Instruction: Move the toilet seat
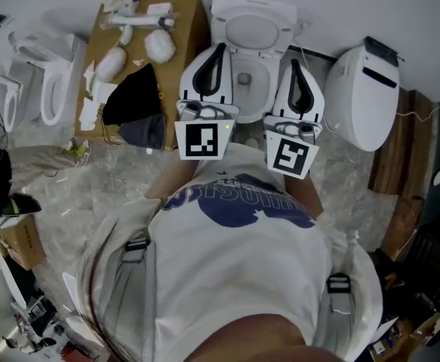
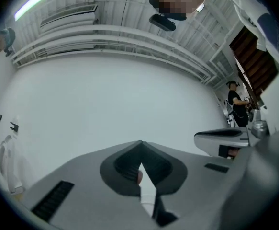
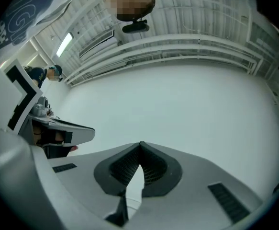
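A white toilet (image 1: 244, 78) stands straight ahead in the head view. Its oval seat (image 1: 253, 30) shows at the far end of the bowl, in front of the tank. My left gripper (image 1: 219, 48) is held above the bowl's left rim, jaws shut with nothing between them. My right gripper (image 1: 295, 62) hangs over the right rim, also shut and empty. Both point slightly upward at a blank white wall, so the left gripper (image 2: 140, 143) and right gripper (image 3: 140, 144) views show no toilet. Whether either gripper touches the toilet I cannot tell.
A cardboard box (image 1: 189, 21) at the left holds white parts and a black cloth (image 1: 135, 96). Another white toilet (image 1: 53, 89) stands at the far left. A white toilet unit (image 1: 367, 96) sits at the right, with wooden boards (image 1: 397, 164) beyond it. Crumpled plastic sheet covers the floor.
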